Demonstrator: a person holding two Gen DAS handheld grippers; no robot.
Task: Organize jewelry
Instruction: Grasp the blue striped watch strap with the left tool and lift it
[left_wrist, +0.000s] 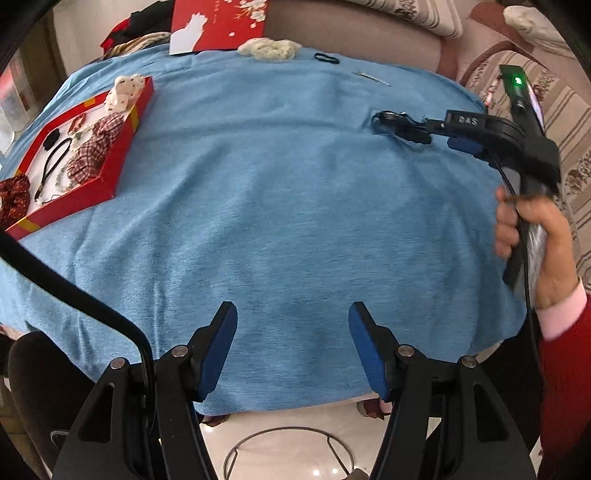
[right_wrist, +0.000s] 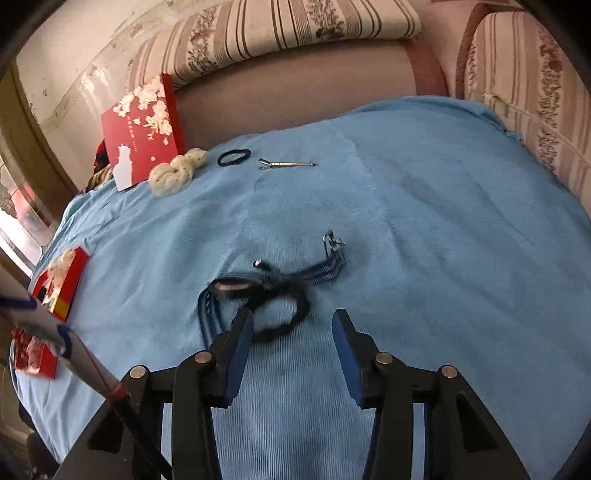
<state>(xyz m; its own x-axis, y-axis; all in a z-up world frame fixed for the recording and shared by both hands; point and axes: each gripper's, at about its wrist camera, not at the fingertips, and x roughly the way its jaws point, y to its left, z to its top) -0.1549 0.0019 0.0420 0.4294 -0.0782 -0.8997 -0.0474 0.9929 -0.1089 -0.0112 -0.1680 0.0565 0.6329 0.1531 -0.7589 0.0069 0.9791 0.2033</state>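
Observation:
A red jewelry box (left_wrist: 110, 177) at the left of the blue cloth holds scrunchies, a black hair tie and beads; it also shows in the right wrist view (right_wrist: 70, 284). A dark blue corded bracelet with a buckle (right_wrist: 236, 286) lies tangled with a black braided hair tie (right_wrist: 291, 317) just ahead of my right gripper (right_wrist: 293, 332), which is open and empty. In the left wrist view the right gripper (left_wrist: 439, 134) reaches that pile (left_wrist: 391, 123). My left gripper (left_wrist: 293, 325) is open and empty over bare cloth near the front edge.
At the far edge lie a cream scrunchie (right_wrist: 177, 171), a black elastic loop (right_wrist: 233, 157) and a silver hair clip (right_wrist: 286, 164). The red box lid (right_wrist: 142, 129) leans against a sofa. A cable (left_wrist: 74, 291) crosses at left.

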